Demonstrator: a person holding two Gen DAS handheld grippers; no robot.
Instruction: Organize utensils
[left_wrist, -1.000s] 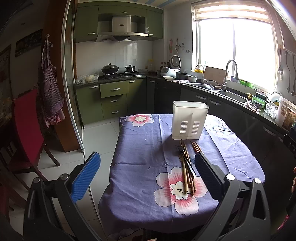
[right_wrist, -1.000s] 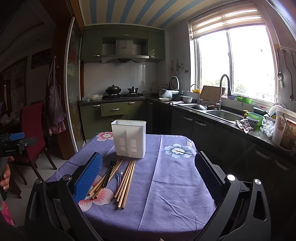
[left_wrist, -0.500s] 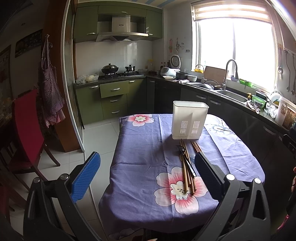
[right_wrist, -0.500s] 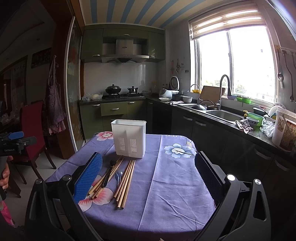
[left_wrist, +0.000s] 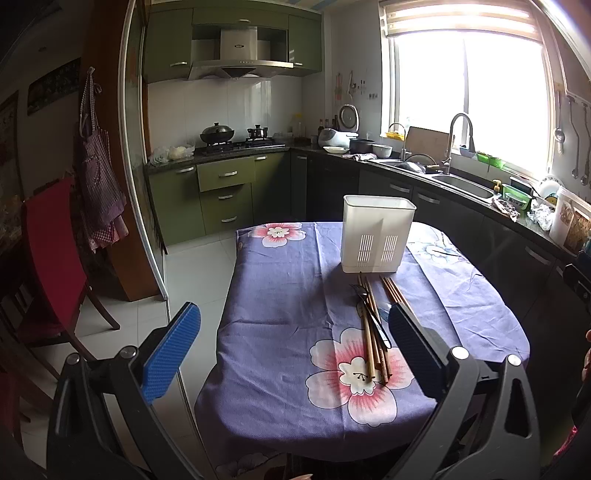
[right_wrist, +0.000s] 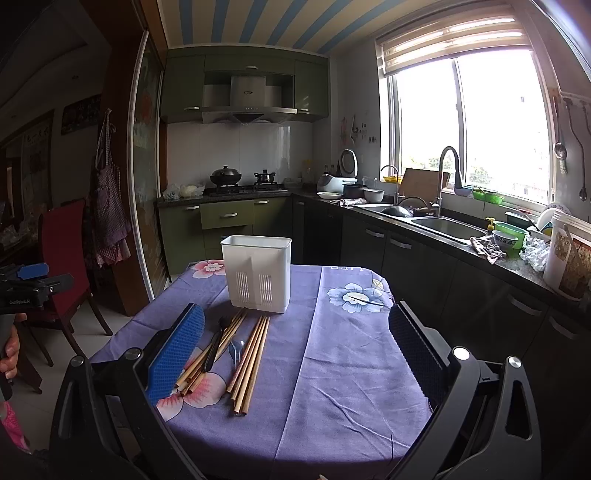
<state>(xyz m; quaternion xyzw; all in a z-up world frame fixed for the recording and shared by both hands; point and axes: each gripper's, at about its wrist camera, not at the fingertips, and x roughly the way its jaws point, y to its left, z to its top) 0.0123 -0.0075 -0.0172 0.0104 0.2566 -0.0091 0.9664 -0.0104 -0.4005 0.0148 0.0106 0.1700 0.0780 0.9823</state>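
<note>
A white slotted utensil holder (left_wrist: 376, 234) (right_wrist: 256, 273) stands upright on the purple flowered tablecloth (left_wrist: 288, 302) (right_wrist: 343, 354). In front of it lie several wooden chopsticks (left_wrist: 369, 339) (right_wrist: 253, 360) in two bundles, with a dark spoon (right_wrist: 216, 339) and a small blue spoon (right_wrist: 236, 349) among them. My left gripper (left_wrist: 295, 347) is open, held off the table's near left edge, with nothing between its fingers. My right gripper (right_wrist: 295, 347) is open too, hovering over the near end of the table; its left pad hides the chopsticks' near ends.
A red chair (left_wrist: 51, 251) stands left of the table, with an apron hanging behind it. Green cabinets, the stove (left_wrist: 236, 144) and the sink counter (left_wrist: 458, 181) run along the back and right. A hand (right_wrist: 9, 354) holding the other gripper shows at the right wrist view's left edge.
</note>
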